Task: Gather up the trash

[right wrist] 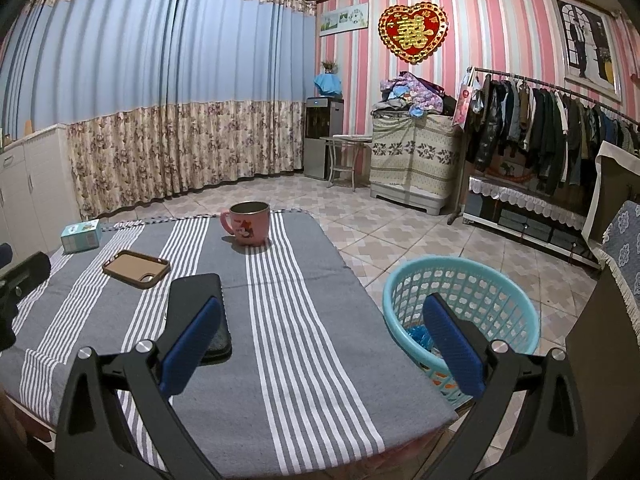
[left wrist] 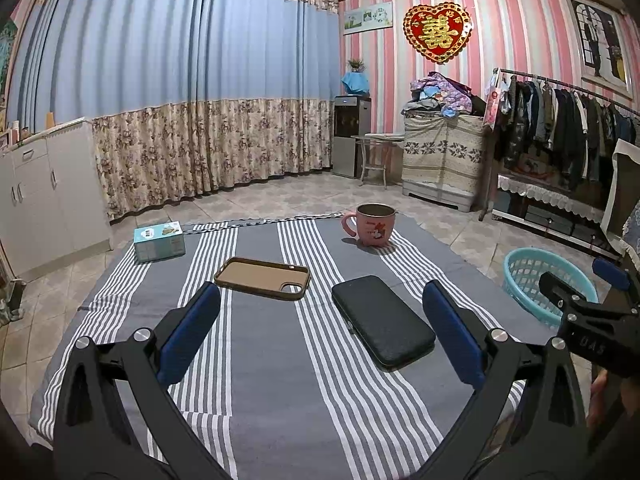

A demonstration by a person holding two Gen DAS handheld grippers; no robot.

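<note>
My left gripper [left wrist: 320, 296] is open and empty above the near part of the striped table cloth [left wrist: 260, 380]. A black case [left wrist: 382, 322] lies between its fingers, toward the right one. My right gripper [right wrist: 322, 310] is open and empty over the table's right edge. A turquoise basket [right wrist: 460, 280] stands on the floor right of the table, partly behind my right finger, with blue and orange wrappers [right wrist: 418, 334] inside. The basket also shows in the left wrist view [left wrist: 540, 280].
On the cloth lie a brown phone case [left wrist: 262, 278], a pink mug [left wrist: 374, 226] and a small teal box [left wrist: 159, 241]. A clothes rack [right wrist: 540, 128] and a covered cabinet [right wrist: 416, 152] stand at the far right. White cupboards [left wrist: 44, 192] stand at the left.
</note>
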